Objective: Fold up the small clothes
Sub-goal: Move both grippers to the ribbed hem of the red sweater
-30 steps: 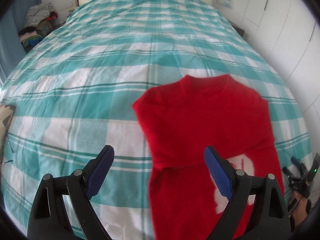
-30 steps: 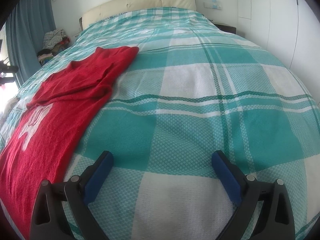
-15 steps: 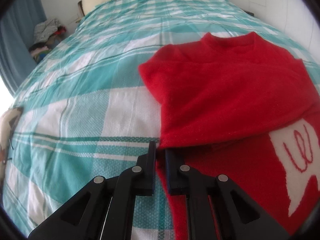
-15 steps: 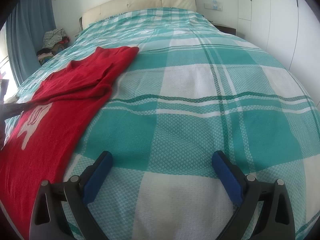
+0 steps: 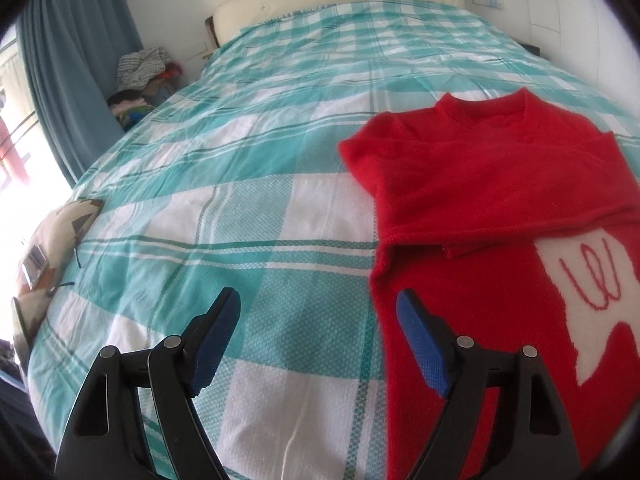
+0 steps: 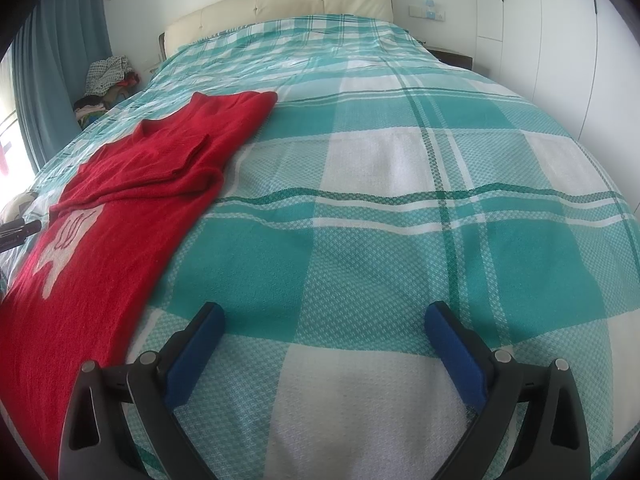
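Note:
A red sweater (image 5: pixel 500 184) lies flat on the bed, both sleeves folded across its chest, a white patch (image 5: pixel 592 292) with a red squiggle on its front. My left gripper (image 5: pixel 318 298) hovers low at the sweater's left edge, its jaws opening. Its right finger (image 5: pixel 420 344) sits over the red knit, its left finger over the bedspread, and the pads press on nothing. The right wrist view shows the sweater (image 6: pixel 132 184) at the left. My right gripper (image 6: pixel 325 312) stands open over bare bedspread beside it, holding nothing.
The teal and white plaid bedspread (image 5: pixel 248 208) covers the whole bed up to a cream headboard (image 6: pixel 280 4). A patterned cushion (image 5: pixel 52 240) lies at the bed's left edge. A pile of clothes (image 5: pixel 140 76) and a blue curtain stand beyond; white wardrobe doors (image 6: pixel 560 40) line the right.
The left gripper came down closer to the sweater, shut at its left edge half a second ago, and stands open again. The right gripper has not moved.

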A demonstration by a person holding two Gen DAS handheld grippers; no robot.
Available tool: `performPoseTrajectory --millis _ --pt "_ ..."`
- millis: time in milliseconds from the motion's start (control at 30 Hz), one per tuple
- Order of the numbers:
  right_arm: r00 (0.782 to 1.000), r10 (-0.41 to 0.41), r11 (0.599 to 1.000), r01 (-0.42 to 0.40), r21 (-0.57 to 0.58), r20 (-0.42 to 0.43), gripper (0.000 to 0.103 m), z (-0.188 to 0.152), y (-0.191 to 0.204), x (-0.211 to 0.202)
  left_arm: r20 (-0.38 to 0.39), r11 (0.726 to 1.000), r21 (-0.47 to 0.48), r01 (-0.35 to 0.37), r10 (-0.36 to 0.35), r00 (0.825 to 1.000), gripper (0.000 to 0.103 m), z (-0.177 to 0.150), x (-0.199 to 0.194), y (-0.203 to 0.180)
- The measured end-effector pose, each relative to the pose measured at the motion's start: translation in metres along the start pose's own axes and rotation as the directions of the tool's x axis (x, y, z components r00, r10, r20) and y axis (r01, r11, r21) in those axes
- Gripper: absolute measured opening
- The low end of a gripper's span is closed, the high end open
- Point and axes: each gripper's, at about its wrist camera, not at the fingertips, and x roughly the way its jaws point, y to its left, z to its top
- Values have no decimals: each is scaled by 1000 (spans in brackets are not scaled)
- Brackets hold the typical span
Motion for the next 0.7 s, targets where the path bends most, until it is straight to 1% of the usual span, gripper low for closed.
performPoseTrajectory --millis 300,433,533,600,633,667,700 --pt "1000 0 1000 0 0 0 100 0 0 0 1 1000 6 -9 9 1000 83 -6 -22 -2" --pt "1000 -1 1000 1 -1 0 100 0 0 0 3 1000 -8 -8 8 1000 89 -9 -31 0" --pt "1000 -1 1000 1 -1 0 100 0 0 0 -14 1000 -15 6 -6 1000 89 -15 -37 3" --pt "1000 0 1000 0 1 -2 100 0 0 -1 -56 998 -29 47 -48 997 89 -24 -42 7" --pt "1000 -1 1000 1 4 -5 100 0 0 -4 -88 996 -38 84 -87 992 89 -31 -45 10" --pt "1000 1 1000 -1 12 -13 99 1 0 -9 -122 991 -48 125 -130 984 89 -40 -49 13" --pt "999 23 999 -22 31 -23 99 2 1 -17 -151 985 -57 164 -170 974 89 -51 -52 17"
